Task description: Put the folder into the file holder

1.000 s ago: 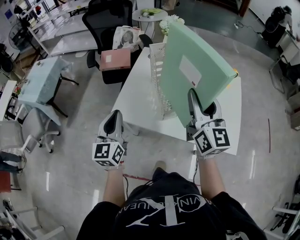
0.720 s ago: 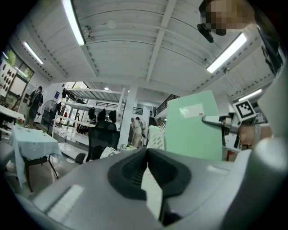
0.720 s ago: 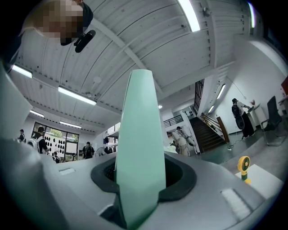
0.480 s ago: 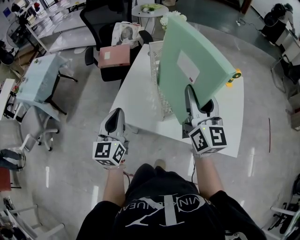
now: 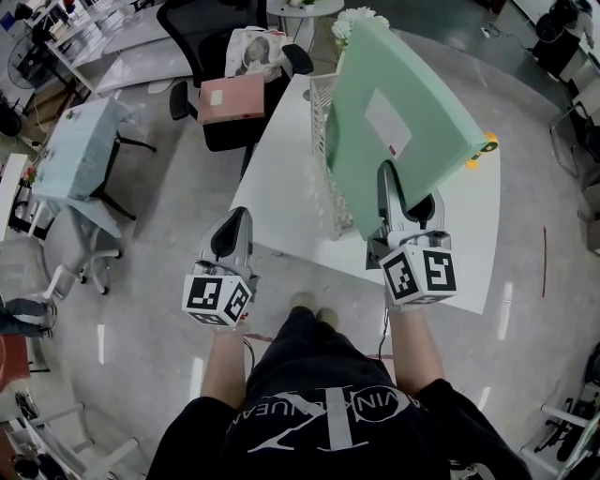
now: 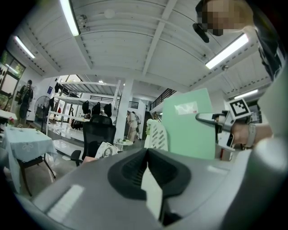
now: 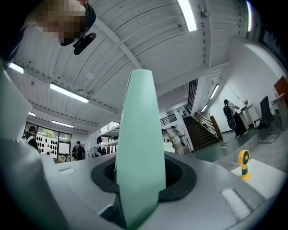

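Holding the green folder (image 5: pixel 403 103) by its lower edge are the right tongs (image 5: pixel 389 178), at lower right of centre in the head view. In the right gripper view the folder's edge stands straight up between the two jaws, which are closed onto it.

Folder position: in the air over the white tabletop (image 5: pixel 281 178), tilted, with its top leaning toward the upper right of the frame. A white label (image 5: pixel 387 122) faces the camera. It is not in the file holder.

File holder (image 5: pixel 321 112): white, perforated, upright on the tabletop, just left of the folder. The folder's left edge overlaps it in the head view; I cannot tell whether they touch.

Left tongs (image 5: pixel 232 217): lower left of centre, off the tabletop's near edge, well apart from the folder. Jaws closed together, nothing between them.

Other items: a small yellow fan (image 5: pixel 487 148) peeks out at the folder's right edge. A black office chair (image 5: pixel 211 28) at the top of the frame carries a pink box (image 5: pixel 230 98).
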Demonstrator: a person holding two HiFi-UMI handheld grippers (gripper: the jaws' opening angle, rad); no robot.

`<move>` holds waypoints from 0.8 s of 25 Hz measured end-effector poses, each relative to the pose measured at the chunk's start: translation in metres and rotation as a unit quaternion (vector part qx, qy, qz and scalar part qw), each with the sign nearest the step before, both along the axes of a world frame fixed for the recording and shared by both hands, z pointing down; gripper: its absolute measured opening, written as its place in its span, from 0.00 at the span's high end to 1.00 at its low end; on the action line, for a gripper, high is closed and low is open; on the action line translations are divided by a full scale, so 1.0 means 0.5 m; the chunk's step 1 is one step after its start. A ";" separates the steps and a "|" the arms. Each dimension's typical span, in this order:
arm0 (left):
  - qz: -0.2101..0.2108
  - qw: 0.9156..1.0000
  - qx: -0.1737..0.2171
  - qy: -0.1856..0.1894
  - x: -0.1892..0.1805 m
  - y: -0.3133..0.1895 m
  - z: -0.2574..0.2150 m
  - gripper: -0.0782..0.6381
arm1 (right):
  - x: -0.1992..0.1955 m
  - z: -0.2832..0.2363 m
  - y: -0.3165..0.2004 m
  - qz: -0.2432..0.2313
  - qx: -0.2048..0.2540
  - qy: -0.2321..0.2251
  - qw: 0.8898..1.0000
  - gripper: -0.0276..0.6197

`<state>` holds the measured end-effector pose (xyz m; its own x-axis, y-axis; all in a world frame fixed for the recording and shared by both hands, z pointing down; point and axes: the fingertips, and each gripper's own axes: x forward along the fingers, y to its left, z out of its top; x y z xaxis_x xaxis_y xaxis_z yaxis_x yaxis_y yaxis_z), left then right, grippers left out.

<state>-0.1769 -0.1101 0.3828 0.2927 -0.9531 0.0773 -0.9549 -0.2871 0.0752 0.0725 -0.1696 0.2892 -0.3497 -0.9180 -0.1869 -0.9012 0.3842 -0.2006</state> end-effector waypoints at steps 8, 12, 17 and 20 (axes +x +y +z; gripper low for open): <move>0.017 1.000 -0.001 0.005 -0.022 -0.046 0.001 0.89 | -0.031 0.011 -0.033 0.007 -0.007 0.014 1.000 0.67; 0.027 1.000 -0.007 0.005 -0.016 -0.063 0.007 0.89 | -0.032 0.011 -0.046 0.007 0.001 0.009 1.000 0.67; 0.041 0.999 -0.010 0.006 -0.004 -0.074 0.010 0.89 | -0.037 0.015 -0.055 0.004 0.016 0.007 1.000 0.67; 0.049 0.999 -0.012 0.005 0.006 -0.079 0.012 0.89 | -0.037 0.020 -0.055 0.005 0.029 0.004 1.000 0.67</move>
